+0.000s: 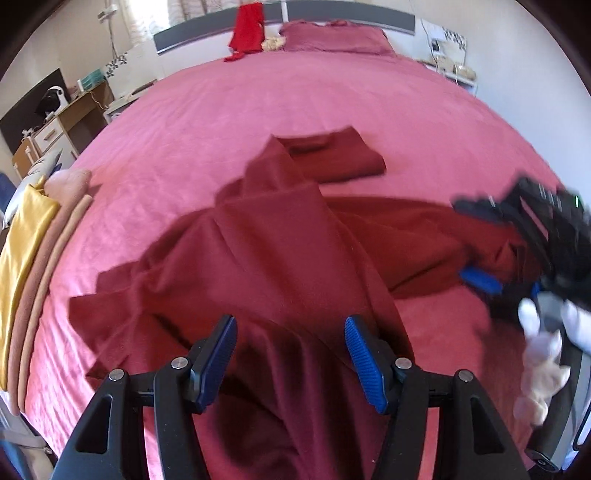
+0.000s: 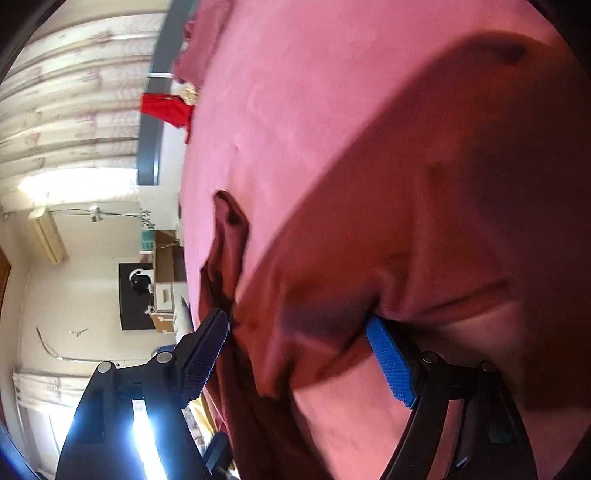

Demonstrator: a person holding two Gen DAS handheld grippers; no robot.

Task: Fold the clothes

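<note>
A dark red garment (image 1: 266, 251) lies crumpled and partly spread on the pink bed cover (image 1: 295, 103). My left gripper (image 1: 290, 354) hangs open just above its near part, with cloth showing between the blue pads (image 1: 364, 363) but not pinched. At the right, a white-gloved hand (image 1: 576, 325) holds my right gripper (image 1: 465, 240), whose wide-apart jaws straddle the garment's right edge. The right wrist view is rolled sideways: the right gripper (image 2: 299, 354) is open, and folds of the garment (image 2: 406, 240) lie between and over its fingers.
A folded dark red piece (image 1: 332, 158) lies just beyond the garment. Folded yellow and pink clothes (image 1: 26, 266) are stacked at the bed's left edge. A bright red garment (image 1: 245, 29) and a pillow (image 1: 332, 38) sit by the headboard. A desk (image 1: 70, 118) stands at the left.
</note>
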